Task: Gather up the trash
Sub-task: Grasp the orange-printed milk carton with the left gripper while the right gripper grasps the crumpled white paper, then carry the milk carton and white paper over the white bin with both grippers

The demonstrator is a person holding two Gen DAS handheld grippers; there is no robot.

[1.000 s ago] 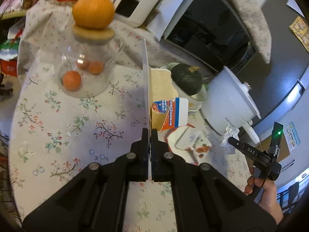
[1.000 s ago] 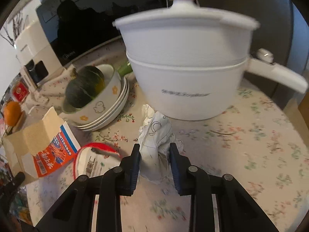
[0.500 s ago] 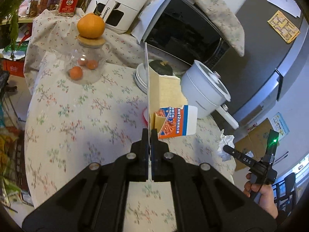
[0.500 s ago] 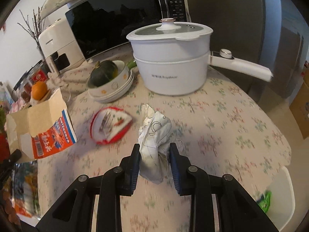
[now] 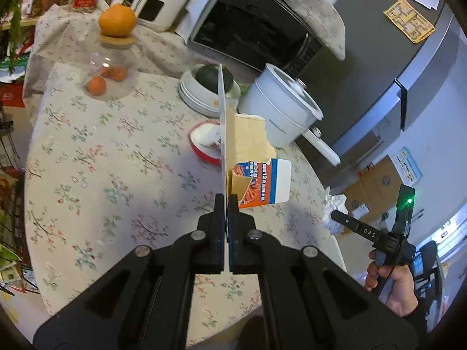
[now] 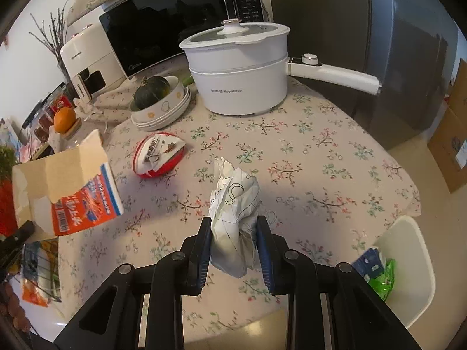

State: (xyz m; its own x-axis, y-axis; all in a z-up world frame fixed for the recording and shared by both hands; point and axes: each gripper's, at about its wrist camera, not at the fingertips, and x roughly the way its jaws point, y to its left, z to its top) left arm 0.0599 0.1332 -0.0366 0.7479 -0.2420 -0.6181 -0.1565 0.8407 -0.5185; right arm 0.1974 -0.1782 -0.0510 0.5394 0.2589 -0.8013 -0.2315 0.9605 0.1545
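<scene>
Left gripper (image 5: 226, 204): fingers pressed together on the thin flap of one torn cardboard carton with orange, blue and white print (image 5: 259, 180), held above the desk at frame centre.
Right gripper (image 6: 233, 230): fingers part-way closed around one crumpled white paper wad with black line drawings (image 6: 233, 204), low centre of frame, raised over the desk.
Same carton, right view: far left of frame, open and tilted (image 6: 73, 186).
Trash left on desk: one red, round package with a peeled white lid (image 6: 159, 156), centre left, lying flat.
Other items, counted: one white electric pot with a long handle (image 6: 239, 78); one stack of white bowls holding a dark green squash (image 6: 162, 102); one glass jar with a cork lid and an orange on top (image 5: 112, 55), three small orange fruits inside.
Surface: round desk under a floral cloth (image 6: 321, 157).
Room: black microwave (image 6: 163, 26) and white appliance (image 6: 87, 67) behind; grey fridge at right; white bin with green and blue waste (image 6: 408, 262) lower right.
</scene>
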